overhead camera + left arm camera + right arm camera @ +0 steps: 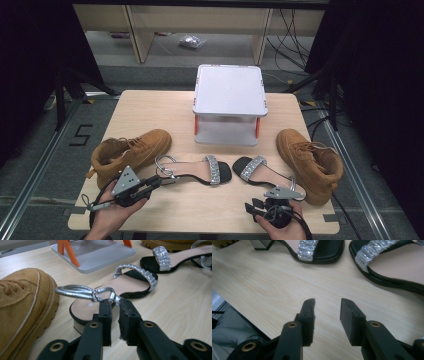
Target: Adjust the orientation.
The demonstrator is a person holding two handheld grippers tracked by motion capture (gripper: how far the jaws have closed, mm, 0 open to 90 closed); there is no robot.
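Left gripper [159, 181] clamped on the ankle strap [82, 290] of the left sandal [192, 169]; right gripper [254, 205] idle, fingers apart.

In the left gripper view the fingers [106, 312] were pinched on the silver strap at the sandal's heel end, only a narrow gap between them. That sandal lay flat on the surface [200, 205], near front centre, heel toward the tan boot [131, 153] just beside it, its rhinestone band toward the middle. Second sandal [262, 171] lay to its right, toe to toe, near but apart, with another tan boot [311, 162] beyond it. Right gripper was released over bare surface just short of both sandal toes, nothing between its fingers [308, 315]. White stand with orange legs [229, 102] sat further back.
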